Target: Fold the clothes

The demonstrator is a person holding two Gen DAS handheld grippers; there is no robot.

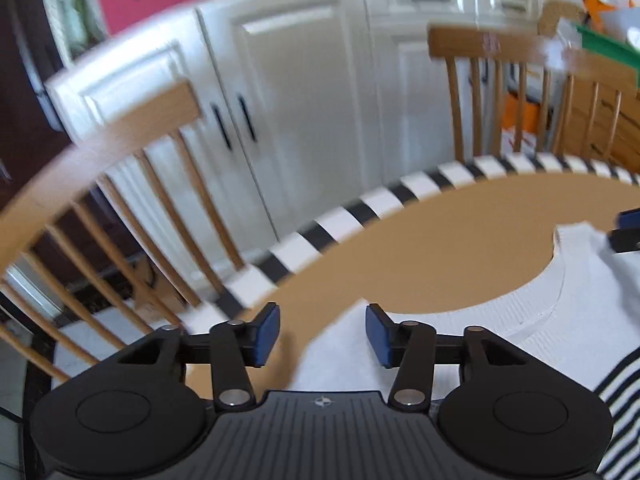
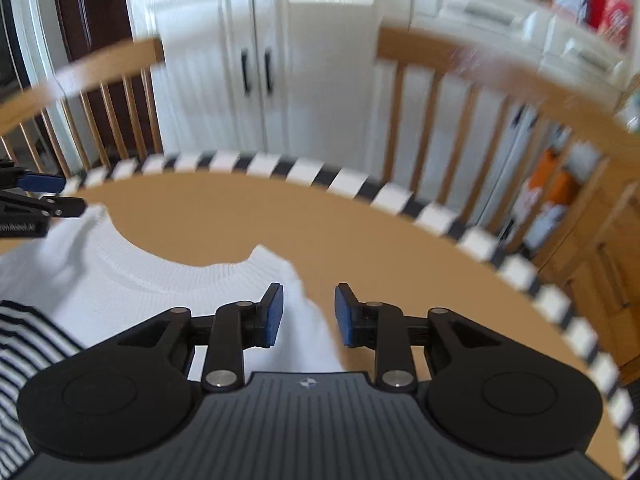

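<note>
A white knit sweater [image 1: 500,308] with a black-and-white striped lower part [image 1: 618,396] lies flat on the brown table [image 1: 440,232], neckline toward the far edge. My left gripper [image 1: 322,334] is open, hovering over the sweater's left shoulder corner, nothing between its blue pads. My right gripper [image 2: 308,314] is open over the sweater's [image 2: 132,276] right shoulder corner, empty. The right gripper's tip shows at the right edge of the left wrist view [image 1: 628,228]; the left gripper's tip shows at the left edge of the right wrist view [image 2: 40,196].
The table [image 2: 400,248] has a black-and-white striped edge band [image 1: 360,212]. Wooden spindle-back chairs [image 1: 120,200] [image 2: 460,92] stand along its far side. White cabinets [image 1: 300,100] lie behind them, wooden cupboards [image 2: 600,240] to the right.
</note>
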